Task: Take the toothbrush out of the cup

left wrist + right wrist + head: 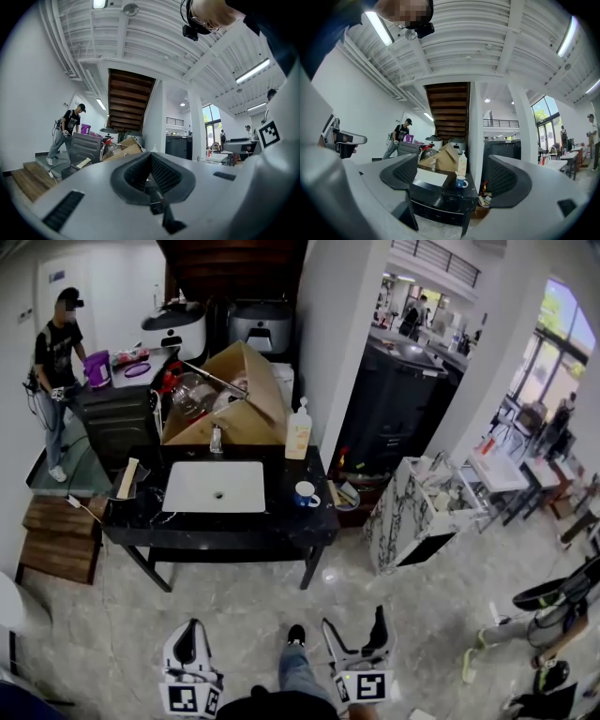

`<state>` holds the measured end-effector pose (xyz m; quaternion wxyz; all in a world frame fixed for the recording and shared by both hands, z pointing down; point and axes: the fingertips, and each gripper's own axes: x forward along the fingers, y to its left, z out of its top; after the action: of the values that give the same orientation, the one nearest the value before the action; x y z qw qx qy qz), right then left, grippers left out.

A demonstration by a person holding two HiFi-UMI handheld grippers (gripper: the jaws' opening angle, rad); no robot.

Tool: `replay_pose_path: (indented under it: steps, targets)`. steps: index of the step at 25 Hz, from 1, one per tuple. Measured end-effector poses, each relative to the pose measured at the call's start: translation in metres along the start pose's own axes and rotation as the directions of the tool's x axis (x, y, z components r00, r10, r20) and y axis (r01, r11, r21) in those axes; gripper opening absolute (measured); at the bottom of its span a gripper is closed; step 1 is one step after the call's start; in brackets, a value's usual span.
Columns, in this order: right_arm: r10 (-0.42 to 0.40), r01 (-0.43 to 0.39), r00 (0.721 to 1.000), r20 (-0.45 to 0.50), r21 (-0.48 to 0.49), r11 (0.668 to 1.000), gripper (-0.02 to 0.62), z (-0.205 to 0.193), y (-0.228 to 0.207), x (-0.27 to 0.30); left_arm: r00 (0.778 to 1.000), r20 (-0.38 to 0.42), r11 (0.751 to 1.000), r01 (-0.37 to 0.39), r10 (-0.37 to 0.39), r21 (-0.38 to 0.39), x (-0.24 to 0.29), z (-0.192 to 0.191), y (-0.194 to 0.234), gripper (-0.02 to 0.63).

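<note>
Fingers (161,176) on the left gripper (151,159) are pressed together on nothing, while the right gripper (452,169) has its pair spread wide. Both are held low, well apart from the cup (306,493). That blue-and-white cup sits on the black counter (281,526), just right of the white sink (214,486) — whatever's inside it is too small to tell, honestly. Right gripper view frames the cup between its jaws, with a soap bottle (298,430) behind it. Left gripper view misses the cup — it only catches the cardboard box (246,395) and a person (56,371) further back.
</note>
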<state>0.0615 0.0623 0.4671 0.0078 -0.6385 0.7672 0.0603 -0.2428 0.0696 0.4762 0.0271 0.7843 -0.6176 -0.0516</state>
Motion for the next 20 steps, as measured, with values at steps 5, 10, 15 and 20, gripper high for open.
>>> replay_pose_path:
  steps: [5,10,15,20]
  targets:
    - [0.01,-0.01,1.0,-0.006,0.006,1.0,0.454,-0.01,-0.016,0.038,0.999,-0.022,0.999,-0.034,0.033,-0.026,0.033,-0.013,0.002,0.005]
    - [0.028,-0.028,1.0,0.006,0.013,1.0,0.454,-0.014,-0.039,0.087,1.0,-0.014,1.0,-0.025,0.025,-0.008,0.089,-0.008,-0.008,0.005]
    - [0.051,-0.051,0.999,0.002,0.025,0.998,0.454,-0.02,-0.07,0.14,0.999,-0.003,0.999,-0.041,0.041,0.01,0.15,0.0,-0.02,0.005]
    - [0.096,-0.096,0.995,-0.014,0.025,0.995,0.454,-0.026,-0.102,0.189,0.998,-0.012,0.998,-0.068,0.068,0.017,0.205,0.001,-0.038,0.005]
